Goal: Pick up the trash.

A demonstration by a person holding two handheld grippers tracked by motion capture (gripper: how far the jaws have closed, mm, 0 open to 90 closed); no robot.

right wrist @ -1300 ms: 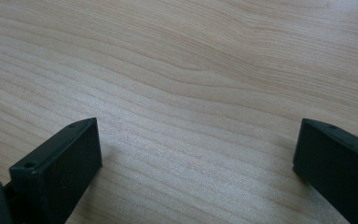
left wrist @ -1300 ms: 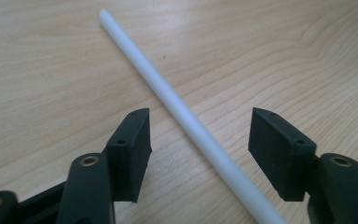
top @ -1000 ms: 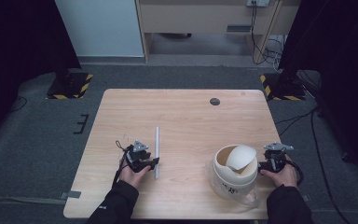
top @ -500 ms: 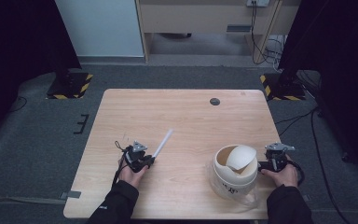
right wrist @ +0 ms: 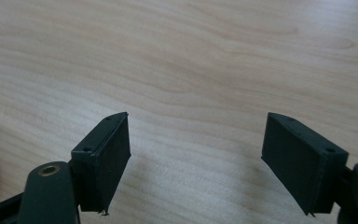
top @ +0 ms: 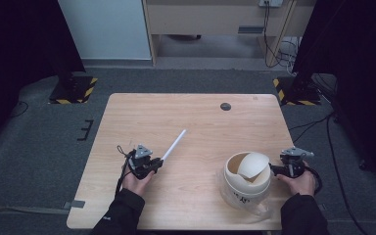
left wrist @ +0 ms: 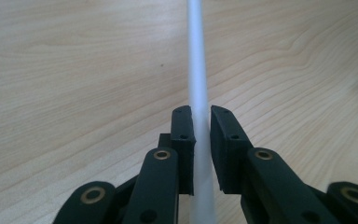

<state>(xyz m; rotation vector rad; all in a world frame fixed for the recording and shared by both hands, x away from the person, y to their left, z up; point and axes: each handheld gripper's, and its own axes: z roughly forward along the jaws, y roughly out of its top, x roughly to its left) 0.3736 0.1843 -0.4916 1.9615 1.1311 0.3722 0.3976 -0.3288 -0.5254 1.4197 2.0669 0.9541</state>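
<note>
Nearest in the high view, two dark sleeves (top: 120,215) are seen entering from the bottom edge, each hand on a gripper over the wooden table (top: 196,117). Left gripper (top: 157,162) is held at about 7 o'clock of the table centre, clamped on the near end of a white rod (top: 174,145). Rod long axis is run diagonally, free end pointed toward 1 o'clock, away from the person and slightly right, rod sited left of table centre. Whether the far end is resting on the wood or lifted cannot be told from above. In the left gripper view the clamp is confirmed: left gripper (left wrist: 202,126) jaws are pressed on both sides of the rod (left wrist: 197,60), which is run straight up the frame along the jaw axis, a detail not resolved from above. Right gripper (top: 275,170) is held at about 4 o'clock, just beside a cream round container (top: 245,188) with a curved cream piece (top: 252,165) standing in its mouth; contact cannot be told. In the right gripper view the right gripper (right wrist: 196,140) jaws are seen wide apart, bare wood between them. Farther off, a small dark disc (top: 225,106) is seen near the far edge at 12 o'clock.
</note>
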